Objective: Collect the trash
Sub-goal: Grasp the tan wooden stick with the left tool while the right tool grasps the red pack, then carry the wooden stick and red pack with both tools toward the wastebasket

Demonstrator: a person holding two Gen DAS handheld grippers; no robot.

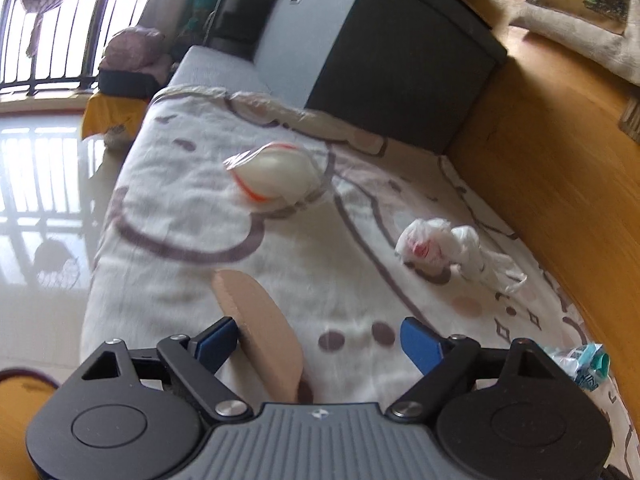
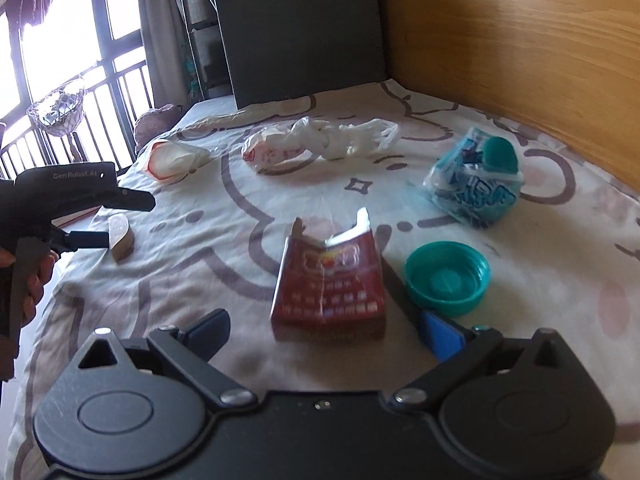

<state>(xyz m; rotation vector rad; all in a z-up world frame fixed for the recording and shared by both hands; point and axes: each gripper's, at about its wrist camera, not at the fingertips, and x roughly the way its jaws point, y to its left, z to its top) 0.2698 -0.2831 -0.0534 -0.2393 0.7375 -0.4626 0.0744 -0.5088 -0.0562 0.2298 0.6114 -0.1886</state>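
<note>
My left gripper is open over the patterned bedsheet. A flat tan wooden piece lies between its jaws, close against the left pad. Further off lie a white cup with an orange rim and a crumpled white plastic bag. My right gripper is open too, its fingertips on either side of the near end of a red cigarette pack without pressing it. A teal cap rests just right of the pack. In the right wrist view the left gripper hovers at the wooden piece.
A blue wrapper bag with a teal lid lies at the right, near the wooden headboard. A dark box stands at the bed's far end. The bed's left edge drops to a shiny floor. A person's hand holds the left gripper.
</note>
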